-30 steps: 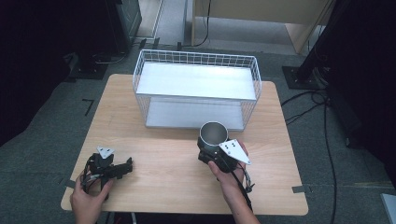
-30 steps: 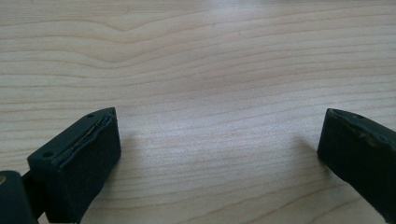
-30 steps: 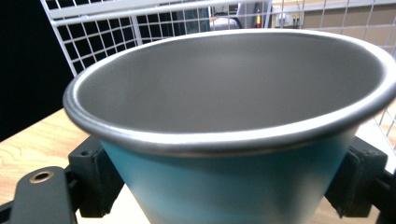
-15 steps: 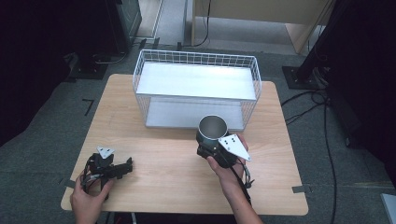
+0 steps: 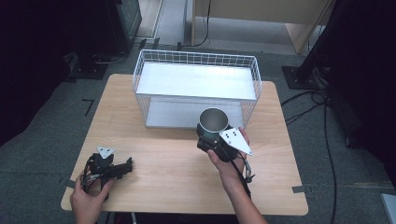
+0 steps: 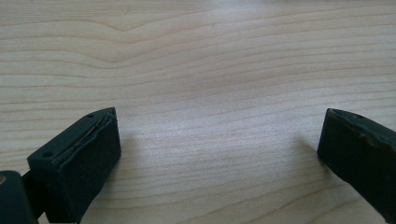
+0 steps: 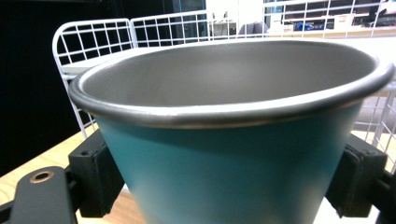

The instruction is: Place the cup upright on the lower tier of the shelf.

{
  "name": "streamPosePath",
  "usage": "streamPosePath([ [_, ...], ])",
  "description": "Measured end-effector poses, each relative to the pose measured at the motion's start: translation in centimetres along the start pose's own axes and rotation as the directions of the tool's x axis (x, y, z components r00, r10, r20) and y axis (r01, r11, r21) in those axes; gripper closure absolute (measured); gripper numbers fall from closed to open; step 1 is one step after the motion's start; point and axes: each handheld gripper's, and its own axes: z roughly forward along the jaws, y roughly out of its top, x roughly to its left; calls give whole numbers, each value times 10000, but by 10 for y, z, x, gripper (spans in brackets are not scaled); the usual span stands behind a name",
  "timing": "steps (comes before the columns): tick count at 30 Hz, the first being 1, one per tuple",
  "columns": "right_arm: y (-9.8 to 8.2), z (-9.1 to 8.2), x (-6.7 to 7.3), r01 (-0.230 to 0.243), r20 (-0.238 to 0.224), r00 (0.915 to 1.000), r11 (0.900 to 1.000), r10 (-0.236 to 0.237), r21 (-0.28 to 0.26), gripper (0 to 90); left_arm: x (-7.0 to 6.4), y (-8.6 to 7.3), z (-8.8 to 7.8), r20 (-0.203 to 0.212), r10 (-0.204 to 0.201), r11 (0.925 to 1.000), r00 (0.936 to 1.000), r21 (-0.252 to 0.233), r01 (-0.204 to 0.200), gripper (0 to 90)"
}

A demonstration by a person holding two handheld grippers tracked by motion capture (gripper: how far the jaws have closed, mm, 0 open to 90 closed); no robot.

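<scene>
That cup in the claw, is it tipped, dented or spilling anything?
Nothing stands out. The cup sits upright in the right claw, its rim round and its inside empty, just in front of the wire basket. The table shows no spill.

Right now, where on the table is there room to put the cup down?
The bare wood between the left tongs and the right tongs is free, as is the strip along the table's near edge. It is tighter at the far side, where the wire basket stands and the cup is held before it.

A teal metal cup (image 7: 233, 140) with grey inside stands upright, just before the white wire basket (image 5: 154, 60).
</scene>
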Motion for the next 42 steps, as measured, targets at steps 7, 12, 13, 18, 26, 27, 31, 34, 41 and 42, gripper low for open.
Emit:
streamPosePath([
  [7, 13, 4, 0, 67, 46, 10000, 9998, -66, -196, 147, 0, 0, 0, -2, -5, 10000, 10000, -6, 5, 0],
  [12, 24, 8, 2, 94, 16, 10000, 9992, -93, -376, 147, 0, 0, 0, -3, 15, 10000, 10000, 8, -15, 0],
  [13, 24, 8, 2, 94, 16, 10000, 9992, -93, -376, 147, 0, 0, 0, -3, 15, 10000, 10000, 8, -15, 0],
  [18, 36, 12, 2, 192, 71, 9998, 9981, -188, -591, 147, 0, 0, 0, 7, -28, 10000, 10000, -12, 28, 0],
  [26, 53, 17, -1, 322, 208, 9993, 9957, -305, -868, 147, 0, 0, 0, -1, -5, 10000, 10000, -10, 5, 0],
  [27, 55, 18, -1, 342, 207, 9993, 9952, -325, -914, 147, 0, 0, 0, -2, -6, 10000, 10000, -10, 6, 0],
  [31, 63, 21, -2, 332, 283, 9991, 9940, -305, -1039, 147, 0, 0, 0, -2, -7, 10000, 10000, -12, 7, 0],
  [34, 67, 22, -3, 396, 329, 9988, 9929, -361, -1124, 147, 0, 0, 0, -4, -5, 10000, 10000, -9, 5, 0],
  [41, 80, 30, -7, 359, 533, 9982, 9906, -291, -1318, 148, 0, 0, 0, -2, 0, 10000, 10000, -8, 0, 0],
  [42, 82, 31, -7, 361, 558, 9980, 9906, -289, -1320, 147, 0, 0, 0, -2, 2, 10000, 10000, -8, -2, 0],
])
